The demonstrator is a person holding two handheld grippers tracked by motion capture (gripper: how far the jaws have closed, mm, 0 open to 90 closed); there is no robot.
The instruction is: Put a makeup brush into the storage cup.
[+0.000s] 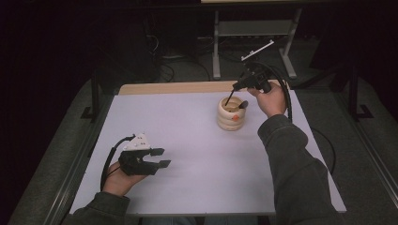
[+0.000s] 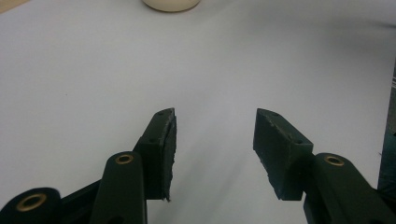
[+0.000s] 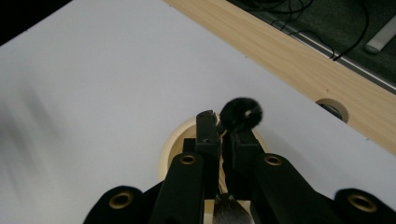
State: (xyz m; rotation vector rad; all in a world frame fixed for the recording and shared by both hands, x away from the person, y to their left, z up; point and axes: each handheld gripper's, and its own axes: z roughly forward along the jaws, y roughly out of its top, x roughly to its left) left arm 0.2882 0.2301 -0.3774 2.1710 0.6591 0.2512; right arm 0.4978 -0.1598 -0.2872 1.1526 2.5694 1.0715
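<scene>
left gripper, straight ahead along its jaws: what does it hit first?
Likely bare table: the left gripper, open and empty, points across it. The cream holder sits far off, left of that line; depth is unclear.

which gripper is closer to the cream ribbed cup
Right. The right gripper is directly over the cream ribbed cup, clamping a brush handle. The left gripper rests open, far across the table.

We see the cream holder (image 2: pixel 171 4) cut off at the top edge, and the right tool (image 3: pixel 223 135) hides the brush (image 3: pixel 241 113) handle it squeezes.
</scene>
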